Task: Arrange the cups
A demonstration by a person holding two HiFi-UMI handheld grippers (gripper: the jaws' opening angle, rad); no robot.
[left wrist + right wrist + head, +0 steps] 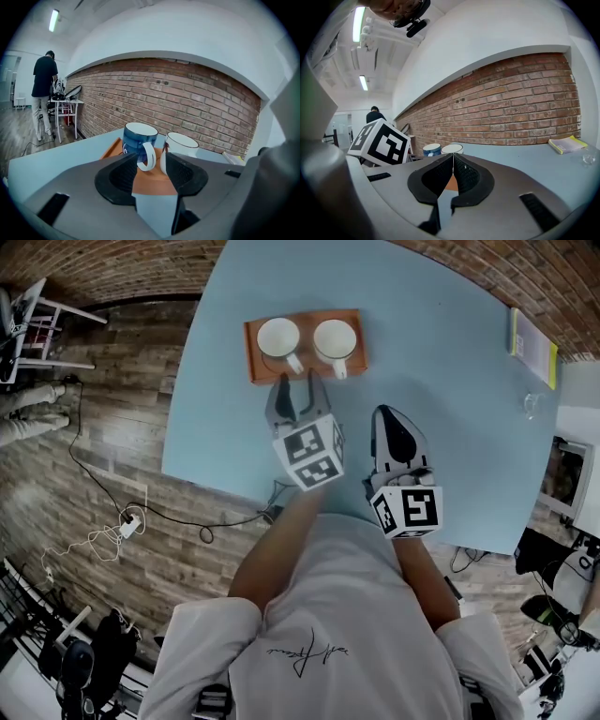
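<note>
Two cups stand side by side on an orange tray [258, 367] on the light blue table [450, 427]. The left one is the blue cup [278, 337] [138, 138] and the right one is the white cup [334, 337] [182, 143]; both white handles point toward me. My left gripper [297, 381] [151, 161] is open at the tray's near edge. The blue cup's handle shows in line with its gap, and the pads touch nothing. My right gripper [382, 412] [453, 171] is shut and empty, lower right of the tray, over bare table.
A yellow book [532, 345] and a small clear glass [531, 406] lie at the table's far right. The table's near edge runs just under both grippers. Cables [122, 521] trail on the wood floor at left. A person [44, 89] stands by a far desk.
</note>
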